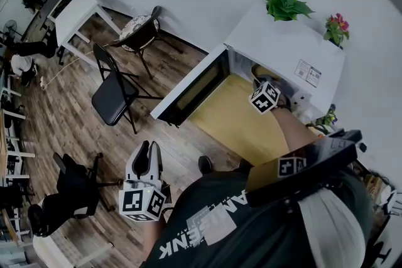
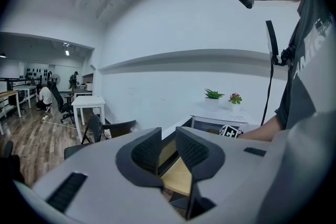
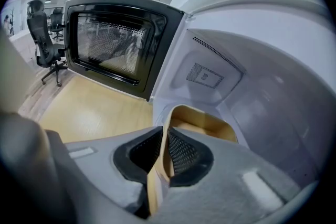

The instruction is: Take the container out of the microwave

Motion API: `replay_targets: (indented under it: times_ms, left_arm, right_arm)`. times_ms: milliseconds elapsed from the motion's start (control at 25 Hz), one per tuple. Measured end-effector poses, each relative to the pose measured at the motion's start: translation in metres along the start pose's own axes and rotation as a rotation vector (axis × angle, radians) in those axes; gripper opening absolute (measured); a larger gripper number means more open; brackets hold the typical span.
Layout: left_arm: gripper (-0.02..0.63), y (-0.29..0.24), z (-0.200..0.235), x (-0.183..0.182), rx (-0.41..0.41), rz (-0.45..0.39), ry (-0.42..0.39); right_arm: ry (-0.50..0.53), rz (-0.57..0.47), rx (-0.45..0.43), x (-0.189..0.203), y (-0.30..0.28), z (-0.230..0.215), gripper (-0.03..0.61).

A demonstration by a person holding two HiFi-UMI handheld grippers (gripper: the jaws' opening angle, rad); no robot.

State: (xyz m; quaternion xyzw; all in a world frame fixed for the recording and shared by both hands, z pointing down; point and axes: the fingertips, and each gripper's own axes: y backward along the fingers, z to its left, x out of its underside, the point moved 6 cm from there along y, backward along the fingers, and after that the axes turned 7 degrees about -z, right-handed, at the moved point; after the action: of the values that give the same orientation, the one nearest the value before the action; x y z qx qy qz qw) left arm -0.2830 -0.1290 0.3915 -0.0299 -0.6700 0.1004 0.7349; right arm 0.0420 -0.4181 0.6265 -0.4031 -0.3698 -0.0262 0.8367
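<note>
A sticker [image 1: 308,73] on top of the white microwave [image 1: 276,41] has writing too small to read. White letters on the person's shirt [image 1: 207,229] are upside down and partly cut off.

The right gripper view shows the right tongs [image 3: 164,136] nearly closed, pinching the thin wall of the tan container [image 3: 207,122]. The container is inside the microwave, whose door is open. In the head view, the tongs' marker cube hides most of the container.

The left tongs [image 2: 168,139] are a little apart and hold nothing. The yellow tabletop [image 1: 232,122] shows through the gap.
</note>
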Motion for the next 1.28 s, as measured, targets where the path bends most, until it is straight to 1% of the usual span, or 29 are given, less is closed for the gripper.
replay_targets:
  times_ms: [240, 440, 680, 840, 1000, 1160, 1280]
  left_arm:
    - [0.074, -0.008, 0.005, 0.000, 0.035, 0.003, 0.002]
    - [0.067, -0.022, 0.009, -0.004, 0.099, 0.009, -0.003]
    - [0.063, -0.050, 0.008, -0.006, 0.228, -0.001, -0.009]
    - [0.058, -0.068, 0.005, -0.006, 0.325, -0.007, -0.032]
    - [0.054, -0.085, 0.000, -0.005, 0.421, -0.008, -0.031]
    - [0.043, -0.098, -0.001, -0.008, 0.502, -0.001, -0.042]
    - [0.025, -0.110, -0.006, -0.011, 0.561, 0.003, -0.028]
  right_arm:
    - [-0.036, -0.017, -0.030, -0.007, 0.006, 0.002, 0.029]
    - [-0.047, -0.062, -0.043, -0.027, 0.023, 0.018, 0.028]
    - [-0.085, -0.085, -0.092, -0.045, 0.047, 0.042, 0.028]
    - [-0.107, -0.093, -0.119, -0.055, 0.067, 0.062, 0.028]
    - [-0.135, -0.095, -0.122, -0.059, 0.088, 0.080, 0.028]
    - [-0.190, -0.101, -0.134, -0.071, 0.112, 0.095, 0.028]
    - [-0.224, -0.113, -0.103, -0.080, 0.137, 0.096, 0.028]
